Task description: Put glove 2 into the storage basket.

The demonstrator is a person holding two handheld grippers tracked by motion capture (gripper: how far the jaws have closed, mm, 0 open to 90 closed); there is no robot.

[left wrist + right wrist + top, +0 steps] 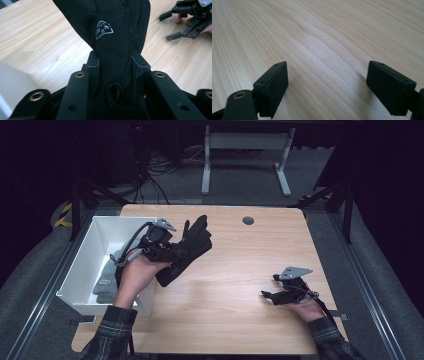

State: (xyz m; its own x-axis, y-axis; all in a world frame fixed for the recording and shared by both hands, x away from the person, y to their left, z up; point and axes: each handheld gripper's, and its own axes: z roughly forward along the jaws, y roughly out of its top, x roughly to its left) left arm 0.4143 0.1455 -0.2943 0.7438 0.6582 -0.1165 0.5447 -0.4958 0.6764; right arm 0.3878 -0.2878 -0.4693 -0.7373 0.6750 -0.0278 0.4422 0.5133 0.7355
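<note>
Here we see the left gripper (172, 251) raised above the left part of the wooden table (240, 270), just beside the white bin (92, 252) that sits at the table's left edge. Its fingers (93, 65) are closed tight on a black glove (187, 250), which hangs and fans out toward the middle of the table, its own finger parts pointing up and away. In the left gripper view we find the glove (112, 50) pinched between both black fingers, with a small white emblem (103, 29) on the fabric just above the grip and a round stitched opening lower down between them. Inside the bin we can make out a grey glove (106, 282) lying on the bottom near the front wall.

The right gripper (272, 295) rests low over the right part of the table, well apart from the black glove. In the right gripper view its fingers (272, 86) stand wide apart with bare wood grain between them, holding nothing. We also catch this gripper (178, 26) in the far corner of the left gripper view, spread open on the table.
</note>
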